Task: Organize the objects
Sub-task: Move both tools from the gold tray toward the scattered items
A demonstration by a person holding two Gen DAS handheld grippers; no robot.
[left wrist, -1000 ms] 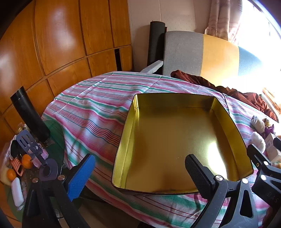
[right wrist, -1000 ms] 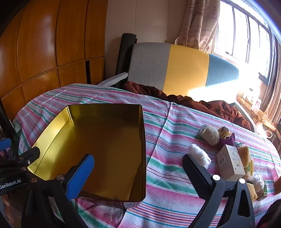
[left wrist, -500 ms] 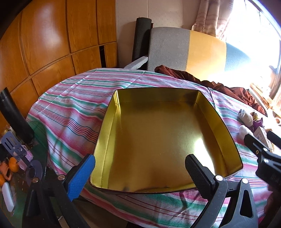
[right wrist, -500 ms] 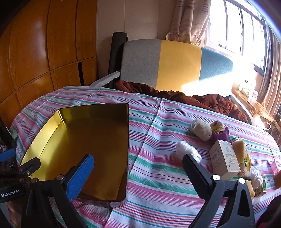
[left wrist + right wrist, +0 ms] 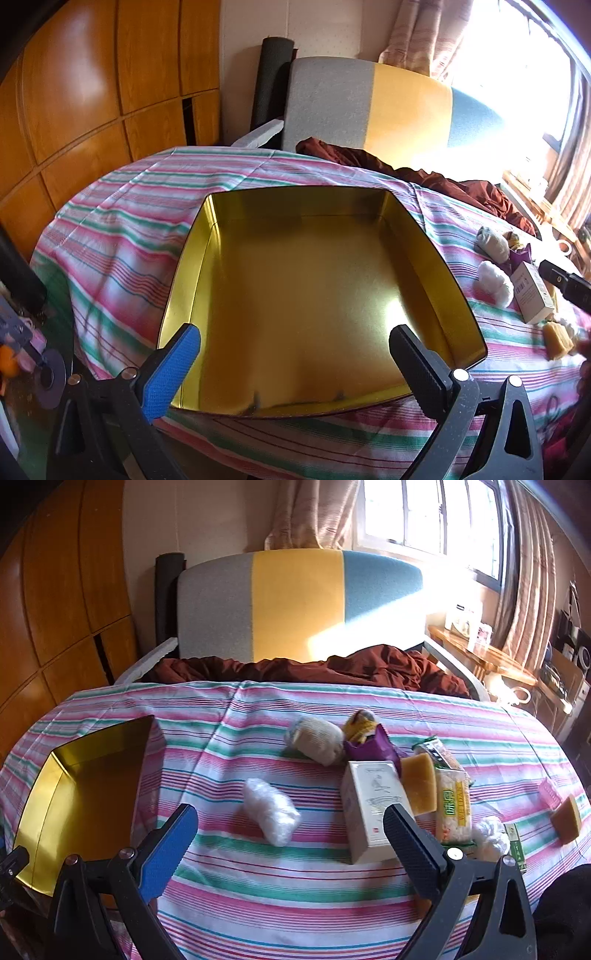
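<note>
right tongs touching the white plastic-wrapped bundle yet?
Apart. The right wrist view shows the right tongs open, with striped cloth visible between the blue finger and the white plastic-wrapped bundle; the black finger is also clear of it.

A table under a striped cloth carries a gold tin, white box, sponges and small packets

Black frames, silver screws, fingers blue and (seemingly ribbed) black.

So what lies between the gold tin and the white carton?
In the right wrist view, one white plastic-wrapped bundle lies on striped cloth between the gold tin and the white carton.
</note>
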